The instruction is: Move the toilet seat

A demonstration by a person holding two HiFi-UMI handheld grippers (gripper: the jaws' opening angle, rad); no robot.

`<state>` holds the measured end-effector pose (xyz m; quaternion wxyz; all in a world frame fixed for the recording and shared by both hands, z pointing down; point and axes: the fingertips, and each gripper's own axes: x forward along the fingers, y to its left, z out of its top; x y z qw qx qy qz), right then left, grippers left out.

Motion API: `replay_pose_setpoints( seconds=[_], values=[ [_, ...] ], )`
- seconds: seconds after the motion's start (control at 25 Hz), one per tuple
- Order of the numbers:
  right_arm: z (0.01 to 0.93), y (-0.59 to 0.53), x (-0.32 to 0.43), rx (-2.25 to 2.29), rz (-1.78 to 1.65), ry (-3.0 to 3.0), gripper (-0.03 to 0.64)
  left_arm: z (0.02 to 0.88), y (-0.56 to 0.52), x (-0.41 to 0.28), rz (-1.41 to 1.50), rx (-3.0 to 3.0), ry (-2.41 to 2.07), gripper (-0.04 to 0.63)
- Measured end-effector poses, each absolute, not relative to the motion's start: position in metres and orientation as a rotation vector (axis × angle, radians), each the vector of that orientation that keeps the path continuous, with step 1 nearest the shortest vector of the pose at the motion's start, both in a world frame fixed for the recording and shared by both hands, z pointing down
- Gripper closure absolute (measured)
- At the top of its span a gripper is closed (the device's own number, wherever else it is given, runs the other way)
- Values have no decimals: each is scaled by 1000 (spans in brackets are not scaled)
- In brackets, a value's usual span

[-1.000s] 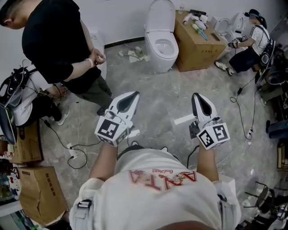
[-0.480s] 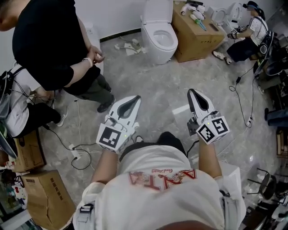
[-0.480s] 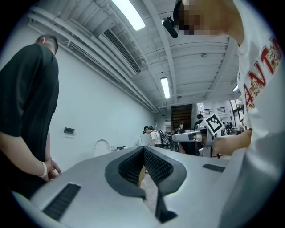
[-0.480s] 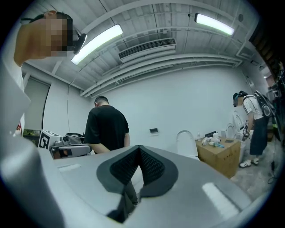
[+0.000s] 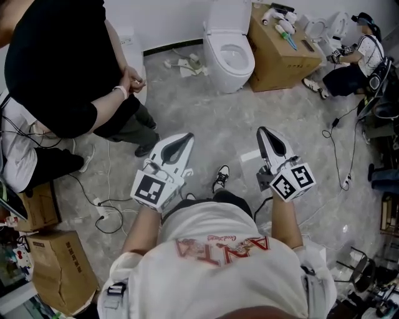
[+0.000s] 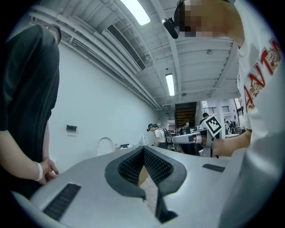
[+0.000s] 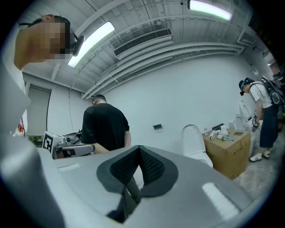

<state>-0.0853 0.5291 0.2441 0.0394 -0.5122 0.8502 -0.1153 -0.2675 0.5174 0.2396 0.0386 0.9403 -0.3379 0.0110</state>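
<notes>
A white toilet (image 5: 229,53) stands against the far wall, its lid (image 5: 224,15) raised and the bowl open. The right gripper view also has the toilet (image 7: 192,141), ahead and to the right, and the left gripper view catches its lid (image 6: 105,145) in the distance. My left gripper (image 5: 186,136) and right gripper (image 5: 262,133) are held out side by side over the grey floor, both far short of the toilet. Both are shut with nothing between the fingers, as the left gripper (image 6: 143,148) and right gripper (image 7: 139,148) show in their own views.
A cardboard box (image 5: 283,53) with bottles on top stands right of the toilet. A person in black (image 5: 56,68) stands at the left, and another person (image 5: 355,62) crouches at the far right. Cables (image 5: 103,209) and boxes (image 5: 59,268) lie at the left. My shoe (image 5: 219,177) is on the floor between the grippers.
I have stepped forward, and a shoe now shows between the grippers. Both grippers have shifted slightly with me and stay shut. The toilet sits a little further right in the head view.
</notes>
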Motion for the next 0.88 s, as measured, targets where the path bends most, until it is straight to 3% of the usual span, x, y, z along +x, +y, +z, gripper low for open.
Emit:
replay_pose_setpoints(
  seconds=[0.56,0.88],
  values=[
    [259,421,84,-1667,-384,2557,617,235,379,-106,-30,2898,-1033,586],
    [273,371,130,-1661,-426,2559,617,242,329,-68,-23,2881,-1072,586]
  ],
)
